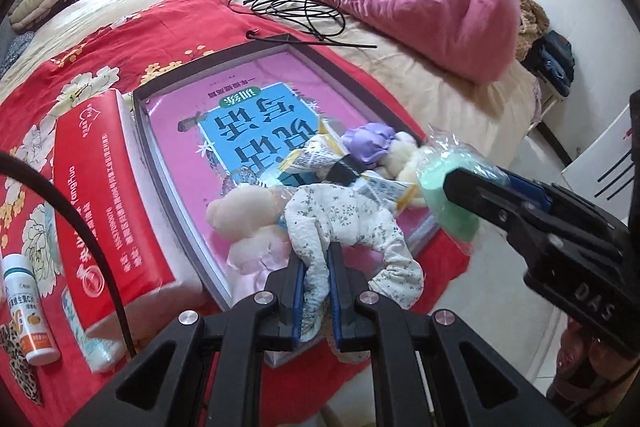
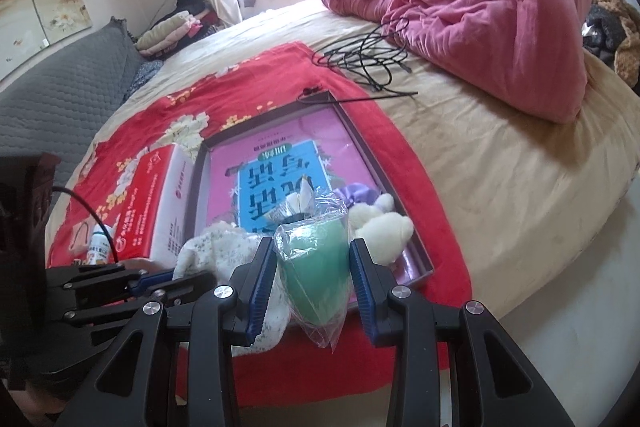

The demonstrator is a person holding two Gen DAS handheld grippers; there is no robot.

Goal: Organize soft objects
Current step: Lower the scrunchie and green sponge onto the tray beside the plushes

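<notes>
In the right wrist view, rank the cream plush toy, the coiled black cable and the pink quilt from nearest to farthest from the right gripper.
From the right gripper:
1. Cream plush toy, just beyond its right finger, in the tray's near corner.
2. Coiled black cable, past the tray on the beige sheet.
3. Pink quilt, heaped behind the cable on the right.

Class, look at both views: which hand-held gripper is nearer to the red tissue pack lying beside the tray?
Left. The left hand-held gripper, shut on the floral cloth, sits just beside the red tissue pack. The right hand-held gripper, holding the bagged green sponge, is farther off, beyond the left one.
</notes>
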